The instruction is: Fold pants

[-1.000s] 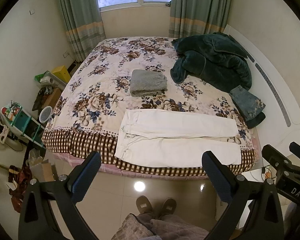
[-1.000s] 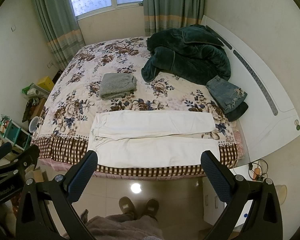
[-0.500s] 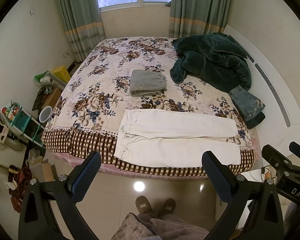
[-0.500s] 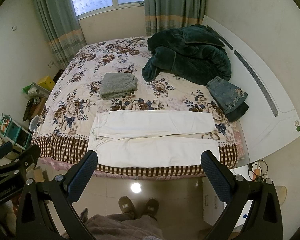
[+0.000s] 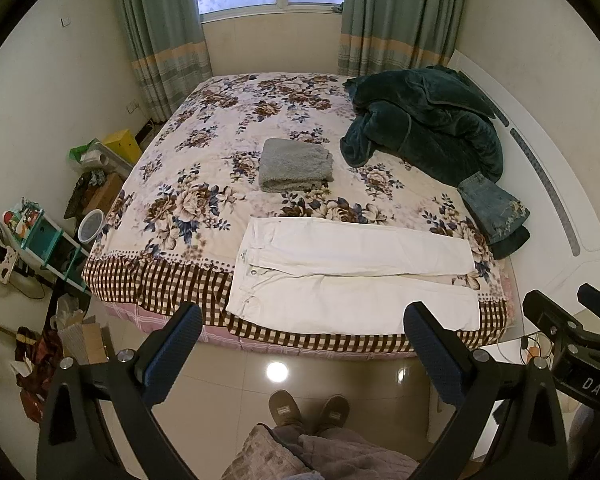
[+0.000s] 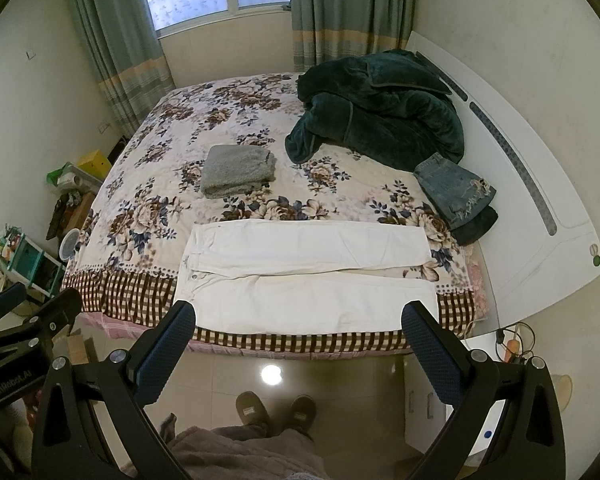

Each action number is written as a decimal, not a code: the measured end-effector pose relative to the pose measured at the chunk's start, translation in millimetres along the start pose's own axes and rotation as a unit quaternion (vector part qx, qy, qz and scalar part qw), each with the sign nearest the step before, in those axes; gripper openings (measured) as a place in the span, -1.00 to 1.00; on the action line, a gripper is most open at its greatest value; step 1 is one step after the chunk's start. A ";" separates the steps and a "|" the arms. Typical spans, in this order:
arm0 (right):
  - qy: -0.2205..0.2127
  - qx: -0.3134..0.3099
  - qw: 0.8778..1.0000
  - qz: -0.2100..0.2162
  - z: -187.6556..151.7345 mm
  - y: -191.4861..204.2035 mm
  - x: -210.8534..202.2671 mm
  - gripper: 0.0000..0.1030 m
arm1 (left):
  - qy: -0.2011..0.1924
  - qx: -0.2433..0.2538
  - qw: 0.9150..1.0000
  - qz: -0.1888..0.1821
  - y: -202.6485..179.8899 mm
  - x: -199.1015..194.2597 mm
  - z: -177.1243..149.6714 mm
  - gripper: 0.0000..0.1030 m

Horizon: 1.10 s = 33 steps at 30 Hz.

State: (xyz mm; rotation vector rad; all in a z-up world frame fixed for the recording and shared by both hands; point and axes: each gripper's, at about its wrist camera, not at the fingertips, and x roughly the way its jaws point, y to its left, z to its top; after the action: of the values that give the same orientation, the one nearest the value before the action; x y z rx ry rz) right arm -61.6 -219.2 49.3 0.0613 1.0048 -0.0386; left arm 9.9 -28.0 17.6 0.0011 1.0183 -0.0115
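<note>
White pants point(image 5: 352, 276) point(image 6: 308, 276) lie flat across the near edge of the floral bed point(image 5: 204, 184) point(image 6: 148, 208), waistband to the left, both legs stretched to the right. My left gripper point(image 5: 302, 334) hangs open above the floor in front of the bed, short of the pants, with nothing between its blue-padded fingers point(image 5: 172, 350). My right gripper point(image 6: 300, 334) is open too, held at a similar distance from the bed edge. Each gripper shows at the side of the other's view.
A folded grey garment point(image 5: 294, 164) lies mid-bed, a dark green blanket point(image 5: 424, 120) at the far right, folded jeans point(image 5: 494, 210) by the white headboard point(image 5: 560, 208). Clutter and a shelf point(image 5: 44, 236) crowd the floor at left. A person's slippered feet point(image 5: 308, 410) stand on the tiles.
</note>
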 end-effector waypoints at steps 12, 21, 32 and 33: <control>0.000 0.000 1.000 0.000 0.2 -0.5 0.1 1.00 | 0.002 0.000 1.000 -0.002 0.9 -0.7 -0.5 0.99; 0.001 -0.001 1.000 0.001 -1.1 5.2 -1.2 1.00 | 0.002 0.000 1.000 -0.002 -2.4 -1.8 1.5 0.99; 0.008 -0.002 1.000 0.005 -7.8 9.1 -1.3 1.00 | 0.004 -0.003 1.000 -0.003 -2.5 -2.6 1.1 0.99; 0.008 -0.002 1.000 0.005 -8.1 9.6 -1.2 1.00 | 0.003 -0.003 1.000 -0.003 -0.3 -1.9 -0.2 0.99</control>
State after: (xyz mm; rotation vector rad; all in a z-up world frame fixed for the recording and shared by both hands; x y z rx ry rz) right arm -68.5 -209.1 46.3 0.0634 1.0211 -0.0273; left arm 8.6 -28.3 19.1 -0.0072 1.0250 -0.0133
